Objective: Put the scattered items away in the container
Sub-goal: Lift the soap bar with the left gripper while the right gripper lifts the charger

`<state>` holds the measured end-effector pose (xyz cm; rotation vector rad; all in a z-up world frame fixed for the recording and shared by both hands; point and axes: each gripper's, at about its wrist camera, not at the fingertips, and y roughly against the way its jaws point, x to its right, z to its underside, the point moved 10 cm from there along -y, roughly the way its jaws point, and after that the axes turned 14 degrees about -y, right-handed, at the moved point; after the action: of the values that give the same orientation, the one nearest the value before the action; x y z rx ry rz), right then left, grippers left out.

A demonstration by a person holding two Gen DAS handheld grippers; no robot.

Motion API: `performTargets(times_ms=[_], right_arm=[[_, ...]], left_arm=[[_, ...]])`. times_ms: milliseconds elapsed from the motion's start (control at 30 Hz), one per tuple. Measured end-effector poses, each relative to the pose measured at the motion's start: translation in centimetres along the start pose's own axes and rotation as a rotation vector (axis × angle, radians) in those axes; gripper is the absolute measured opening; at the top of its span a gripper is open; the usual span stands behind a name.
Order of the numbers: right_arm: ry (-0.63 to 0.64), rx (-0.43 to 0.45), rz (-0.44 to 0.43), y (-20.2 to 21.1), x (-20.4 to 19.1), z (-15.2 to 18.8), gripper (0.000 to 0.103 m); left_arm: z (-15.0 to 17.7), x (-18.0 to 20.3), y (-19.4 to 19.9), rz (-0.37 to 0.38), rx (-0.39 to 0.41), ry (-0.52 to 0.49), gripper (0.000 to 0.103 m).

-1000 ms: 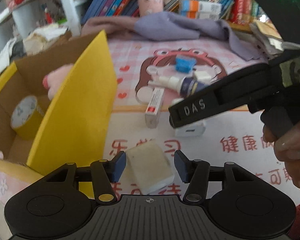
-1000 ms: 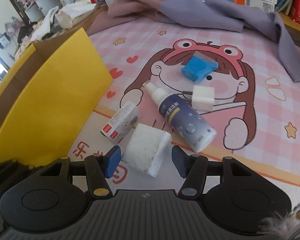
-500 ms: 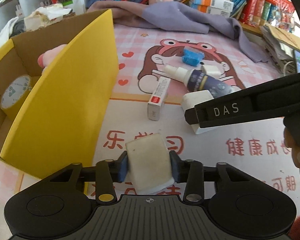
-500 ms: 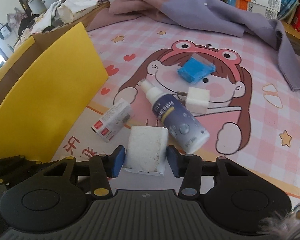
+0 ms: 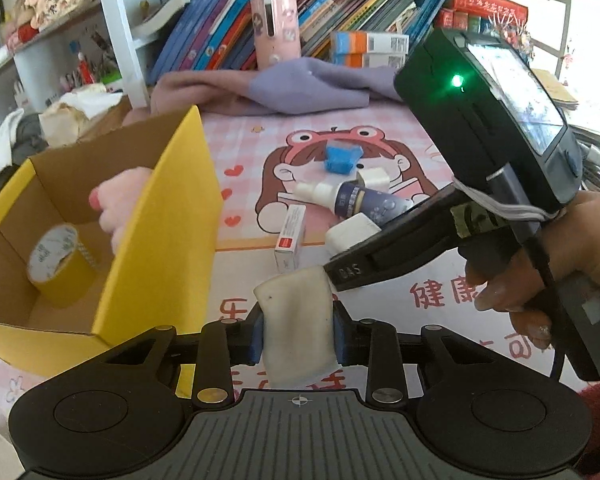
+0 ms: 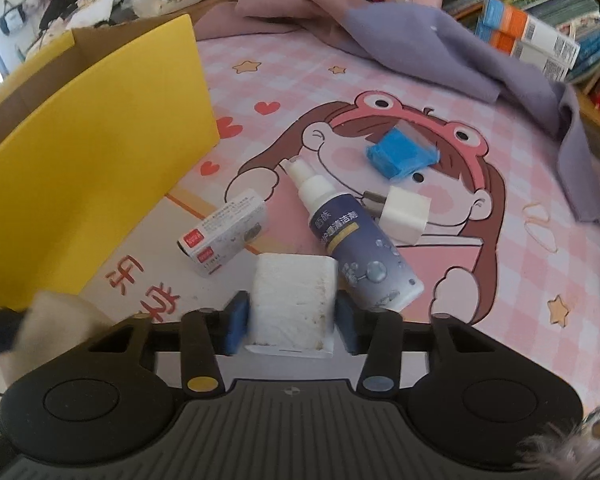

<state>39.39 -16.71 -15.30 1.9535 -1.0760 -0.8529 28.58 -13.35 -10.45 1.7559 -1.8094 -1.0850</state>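
My left gripper [image 5: 298, 336] is shut on a white sponge [image 5: 296, 328] and holds it above the mat, right of the yellow cardboard box [image 5: 160, 240]. The box holds a tape roll [image 5: 56, 258] and a pink plush [image 5: 120, 196]. My right gripper [image 6: 292, 320] is shut on a white foam block [image 6: 294, 302]. On the mat lie a spray bottle [image 6: 352, 240], a small red-and-white carton [image 6: 224, 238], a white charger plug [image 6: 404, 214] and a blue packet [image 6: 400, 154]. The box also shows in the right wrist view [image 6: 92, 152].
A purple cloth [image 6: 400, 40] lies bunched at the back of the pink cartoon mat [image 6: 500, 280]. Books [image 5: 228, 36] and a pink cup [image 5: 276, 28] line the shelf behind. The right gripper's body [image 5: 480, 160] crosses the left wrist view.
Both grippers have closed, the left on the sponge, the right on the foam block. The left gripper has lifted the sponge off the mat beside the box.
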Motion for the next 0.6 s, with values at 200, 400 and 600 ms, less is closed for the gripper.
performTargets(times_ms=[200,400,600], right_arm=[[-0.087,0.038,-0.050,3.5,1.4,0.4,0.041],[-0.132,0.088,-0.063,8.8,2.8,2.0,0.041],[-0.185,0.128,-0.039,11.5,3.7,4.2,0.041]], left_arm=[[-0.5,-0.1,1.8,0.015,0.042,0.002,0.030],[-2.1,0.7,3.6,0.053,0.104,-0.030,0.030],[-2.7,1.8,4.9,0.090,0.141,-0.044,0.029]])
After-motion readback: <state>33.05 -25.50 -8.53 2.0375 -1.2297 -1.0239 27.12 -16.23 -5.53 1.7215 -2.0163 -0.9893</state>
